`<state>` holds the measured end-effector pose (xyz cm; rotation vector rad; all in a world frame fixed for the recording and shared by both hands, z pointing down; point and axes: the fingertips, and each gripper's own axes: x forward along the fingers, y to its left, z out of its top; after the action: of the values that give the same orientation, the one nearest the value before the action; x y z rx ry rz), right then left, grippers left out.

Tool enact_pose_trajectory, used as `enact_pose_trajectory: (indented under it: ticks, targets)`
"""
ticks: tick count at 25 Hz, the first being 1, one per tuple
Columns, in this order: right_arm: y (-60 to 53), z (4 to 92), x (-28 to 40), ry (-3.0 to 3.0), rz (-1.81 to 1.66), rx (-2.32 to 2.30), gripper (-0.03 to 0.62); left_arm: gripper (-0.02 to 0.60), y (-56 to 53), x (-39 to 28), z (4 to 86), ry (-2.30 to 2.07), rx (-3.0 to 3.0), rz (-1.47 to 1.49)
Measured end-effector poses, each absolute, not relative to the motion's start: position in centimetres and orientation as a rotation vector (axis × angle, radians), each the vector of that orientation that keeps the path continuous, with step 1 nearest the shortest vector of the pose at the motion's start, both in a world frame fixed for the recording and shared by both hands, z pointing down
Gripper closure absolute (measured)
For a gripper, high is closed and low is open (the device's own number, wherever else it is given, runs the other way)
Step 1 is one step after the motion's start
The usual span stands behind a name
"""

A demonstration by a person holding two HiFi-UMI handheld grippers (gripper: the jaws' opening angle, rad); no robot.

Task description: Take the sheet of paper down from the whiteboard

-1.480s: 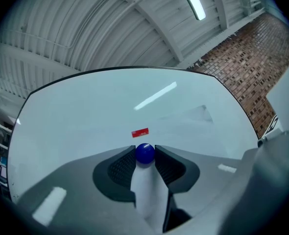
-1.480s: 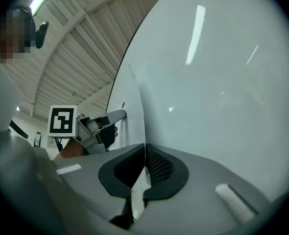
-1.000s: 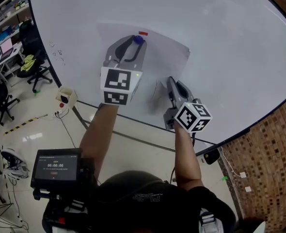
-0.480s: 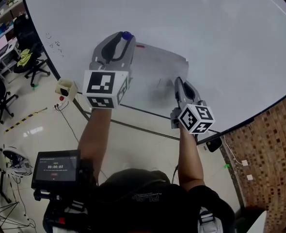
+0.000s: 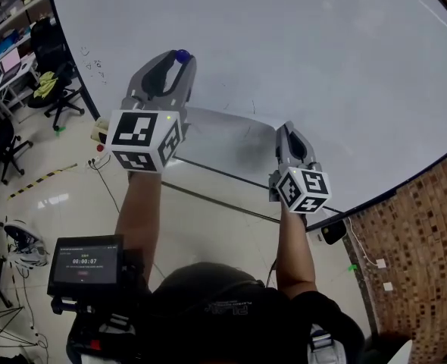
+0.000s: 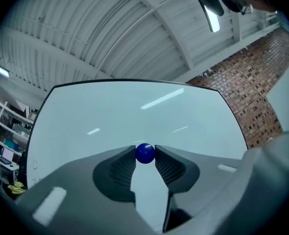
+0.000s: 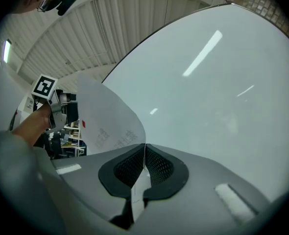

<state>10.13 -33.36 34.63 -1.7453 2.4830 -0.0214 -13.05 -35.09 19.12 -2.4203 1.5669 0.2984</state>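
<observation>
The white sheet of paper (image 5: 231,139) is off the whiteboard (image 5: 322,51) and bends out in front of it. My right gripper (image 5: 286,132) is shut on the sheet's right edge. In the right gripper view the sheet (image 7: 108,116) runs up and to the left from the closed right gripper (image 7: 144,148). My left gripper (image 5: 179,59) is up and left of the sheet, shut on a small blue ball magnet (image 5: 182,54). In the left gripper view the magnet (image 6: 145,153) sits between the fingertips in front of the bare board.
The whiteboard's lower edge (image 5: 231,177) runs just below the grippers. Office chairs (image 5: 53,89) and desks stand at the left, a small white box (image 5: 101,131) on the floor. A brick wall (image 5: 420,226) is at the right. A screen device (image 5: 87,264) hangs at the person's chest.
My left gripper has carried the blue magnet left, away from the sheet's top. The sheet has come off the board and sagged lower, and the right gripper has sunk a little with it.
</observation>
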Motion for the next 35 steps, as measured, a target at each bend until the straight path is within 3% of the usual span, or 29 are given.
enact_pose_trajectory:
  ticks: [18, 35]
  targets:
    - [-27.6, 35.2, 12.4, 2.54, 0.04, -1.709, 0.58, 0.459, -30.1, -4.7, 27.6, 1.56, -2.549, 0.108]
    - [-27.1, 34.7, 11.1, 2.579, 0.049, -1.719, 0.582, 0.459, -30.3, -4.9, 28.6, 1.632, -2.521, 0.115]
